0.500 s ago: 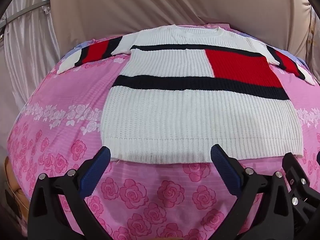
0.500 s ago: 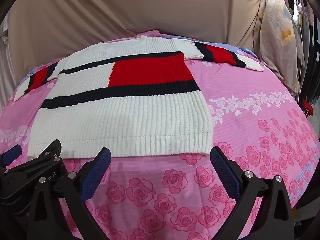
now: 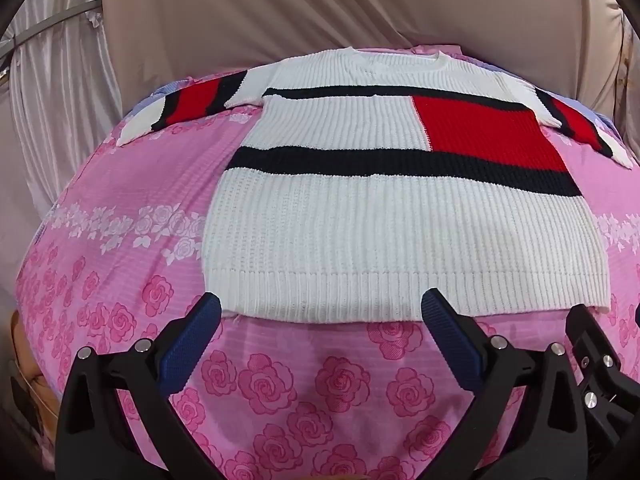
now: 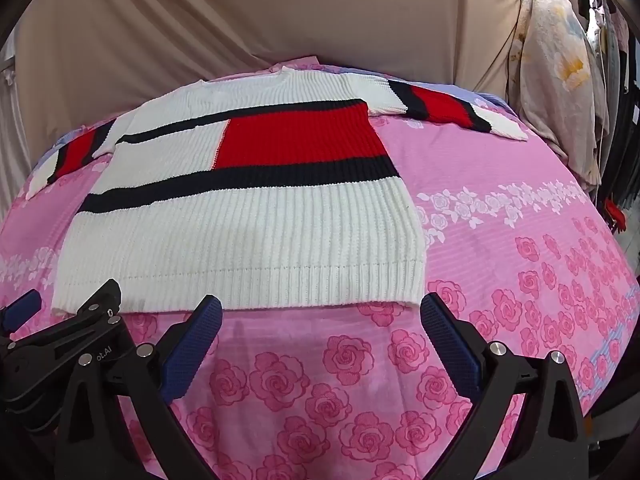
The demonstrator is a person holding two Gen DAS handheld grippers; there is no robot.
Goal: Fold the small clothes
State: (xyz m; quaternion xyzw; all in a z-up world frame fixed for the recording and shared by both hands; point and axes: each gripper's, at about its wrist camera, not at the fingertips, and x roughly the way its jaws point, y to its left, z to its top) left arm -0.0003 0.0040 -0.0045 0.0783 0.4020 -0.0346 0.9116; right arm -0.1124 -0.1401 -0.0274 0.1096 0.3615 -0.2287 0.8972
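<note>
Nothing is folded yet: one knitted sweater [image 3: 400,216] lies flat and face up on the pink rose-print sheet [image 3: 120,200], its body smooth, both sleeves stretched out to the sides and the neck at the far end. White with black bands and a red block, it fills the middle of the bed, and its ribbed hem [image 4: 240,284] is the edge nearest the tools.

Both tools hover just short of that hem, side by side. The left gripper [image 3: 320,312] has its jaws spread wide with only cloth showing between them, one blue pad [image 3: 192,340] near the hem's left corner. The right gripper [image 4: 320,312] is likewise spread wide and holds nothing, its outer pad [image 4: 448,340] just beside the right corner of the hem.

By my reading the spreading-out is done and every fold is still to come, sleeves and body alike; hanging clothes [image 4: 560,80] at the right edge play no part
</note>
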